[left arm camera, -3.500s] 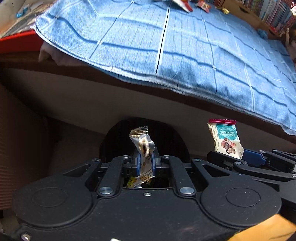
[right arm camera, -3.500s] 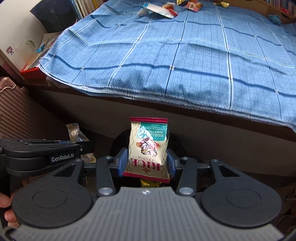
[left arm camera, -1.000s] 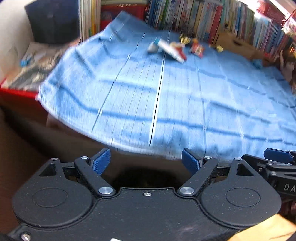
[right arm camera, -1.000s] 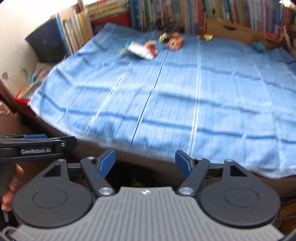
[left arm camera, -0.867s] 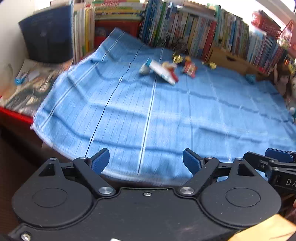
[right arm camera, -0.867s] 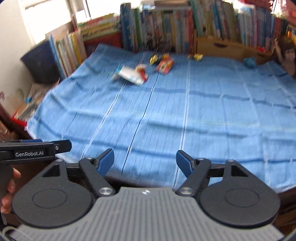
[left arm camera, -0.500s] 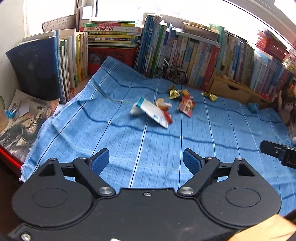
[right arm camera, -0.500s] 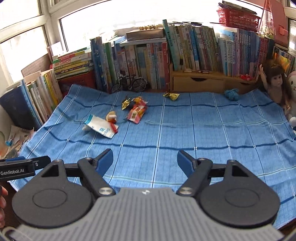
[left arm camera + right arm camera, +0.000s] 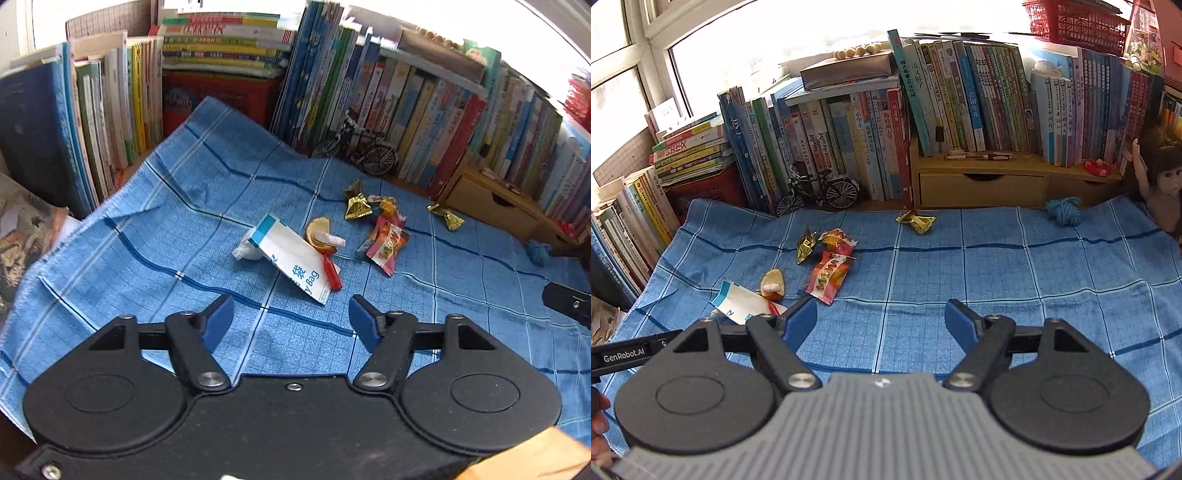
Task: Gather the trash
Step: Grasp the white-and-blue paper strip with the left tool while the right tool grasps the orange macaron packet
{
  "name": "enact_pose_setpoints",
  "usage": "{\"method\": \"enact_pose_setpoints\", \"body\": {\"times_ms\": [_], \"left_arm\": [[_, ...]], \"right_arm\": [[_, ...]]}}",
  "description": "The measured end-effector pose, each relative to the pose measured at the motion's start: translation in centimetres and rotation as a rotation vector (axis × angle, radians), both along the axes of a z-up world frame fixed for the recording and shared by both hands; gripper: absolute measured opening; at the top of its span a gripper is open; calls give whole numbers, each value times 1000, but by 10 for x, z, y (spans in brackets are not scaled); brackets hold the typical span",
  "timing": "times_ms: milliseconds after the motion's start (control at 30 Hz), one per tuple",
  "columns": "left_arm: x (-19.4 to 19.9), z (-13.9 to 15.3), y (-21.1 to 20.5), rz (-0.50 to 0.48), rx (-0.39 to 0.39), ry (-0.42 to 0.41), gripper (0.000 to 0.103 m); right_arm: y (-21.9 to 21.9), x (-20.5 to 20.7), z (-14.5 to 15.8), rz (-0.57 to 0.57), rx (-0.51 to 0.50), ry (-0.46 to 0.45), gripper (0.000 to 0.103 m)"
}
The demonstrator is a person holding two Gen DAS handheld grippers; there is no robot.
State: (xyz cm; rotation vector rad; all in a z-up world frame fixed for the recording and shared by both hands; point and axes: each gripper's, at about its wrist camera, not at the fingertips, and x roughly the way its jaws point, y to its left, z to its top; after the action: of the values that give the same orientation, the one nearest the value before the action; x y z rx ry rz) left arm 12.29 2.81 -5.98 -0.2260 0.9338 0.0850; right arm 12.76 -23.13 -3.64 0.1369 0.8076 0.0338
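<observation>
Trash lies scattered on a blue checked cloth (image 9: pixel 207 236) (image 9: pixel 979 280). A white and blue paper bag (image 9: pixel 291 258) (image 9: pixel 738 304) sits just beyond my left gripper (image 9: pixel 290 319), whose jaws are closing with nothing between them. Beside the bag are a piece of orange peel (image 9: pixel 319 234) (image 9: pixel 772 282), a red pen (image 9: pixel 332 273) and a colourful candy wrapper (image 9: pixel 386 245) (image 9: pixel 829 277). Gold wrappers (image 9: pixel 356 205) (image 9: pixel 916 221) lie farther back. My right gripper (image 9: pixel 881 321) hangs open and empty over bare cloth, right of the candy wrapper.
Rows of books (image 9: pixel 849 140) line the back and left edges. A model bicycle (image 9: pixel 820 194), a wooden drawer unit (image 9: pixel 982 186), a blue yarn ball (image 9: pixel 1063 210) and a doll (image 9: pixel 1160 188) stand at the back. A person's fingers (image 9: pixel 596 424) show at lower left.
Both grippers moved from the bed's near edge forward over the cloth, toward the trash. The wrappers they held earlier are gone. The left jaws have narrowed.
</observation>
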Motion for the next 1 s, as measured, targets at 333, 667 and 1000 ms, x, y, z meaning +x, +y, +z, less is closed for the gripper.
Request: {"method": "enact_pose_setpoints", "body": {"times_ms": [333,667,1000], "left_arm": [[39,-43,-1,131,-97,70,52],[63,-70,12,262,-155,82,48],[92,-102,17,331,-174,104,49]], "right_arm": [[-14,53,-24,53,-1,51,85],[-4,99,-59,106,38,134,85],[23,144,-104,143,111,221,85]]}}
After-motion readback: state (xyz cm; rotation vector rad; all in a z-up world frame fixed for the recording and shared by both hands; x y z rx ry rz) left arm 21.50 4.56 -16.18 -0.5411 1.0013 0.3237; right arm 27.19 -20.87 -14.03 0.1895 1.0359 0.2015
